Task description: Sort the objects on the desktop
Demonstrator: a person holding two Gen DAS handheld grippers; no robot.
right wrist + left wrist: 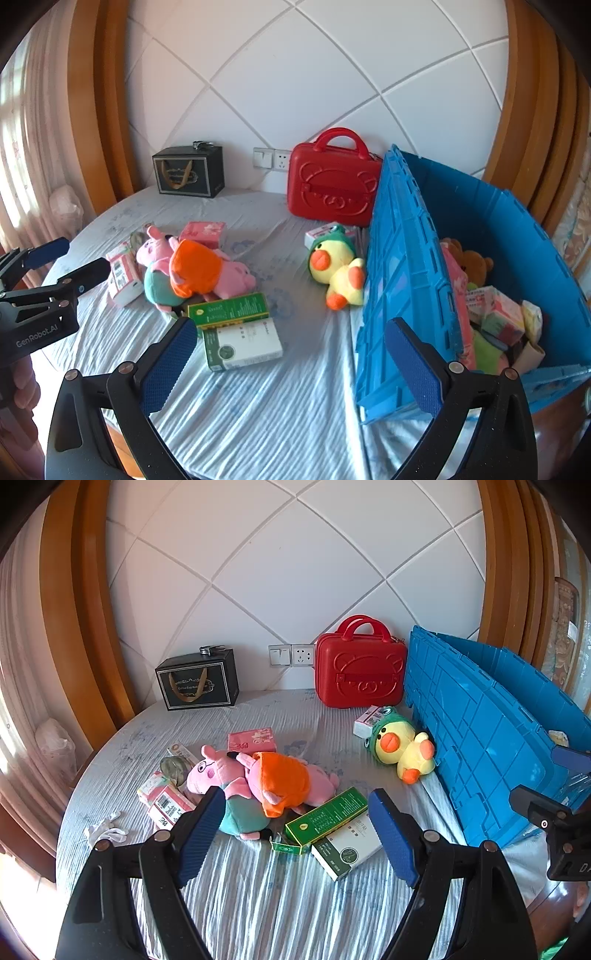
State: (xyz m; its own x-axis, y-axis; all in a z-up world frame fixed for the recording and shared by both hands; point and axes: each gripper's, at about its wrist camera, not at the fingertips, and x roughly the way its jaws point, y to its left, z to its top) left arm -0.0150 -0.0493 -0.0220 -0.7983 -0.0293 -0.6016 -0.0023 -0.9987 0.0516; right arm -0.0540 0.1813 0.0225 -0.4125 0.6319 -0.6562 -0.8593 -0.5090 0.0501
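Note:
Two pink pig plushes lie together on the cloth-covered round table (258, 893): one in an orange dress (284, 779), one with a teal body (225, 775). A green box (327, 816) rests partly on a white-and-green box (347, 847) beside them. A yellow duck plush in a green hood (400, 747) leans against the blue crate (480, 731). My left gripper (295, 830) hovers open just in front of the pigs and boxes, holding nothing. My right gripper (291, 363) is open and empty, above the cloth near the crate's (402, 280) near corner.
A red case (360, 672) and a black gift box (197, 681) stand against the wall. A pink box (252, 740), pink-white packets (166, 801), a small box (364, 720) and a white scrap (105, 830) lie about. The crate holds a brown bear (472, 262) and several packets.

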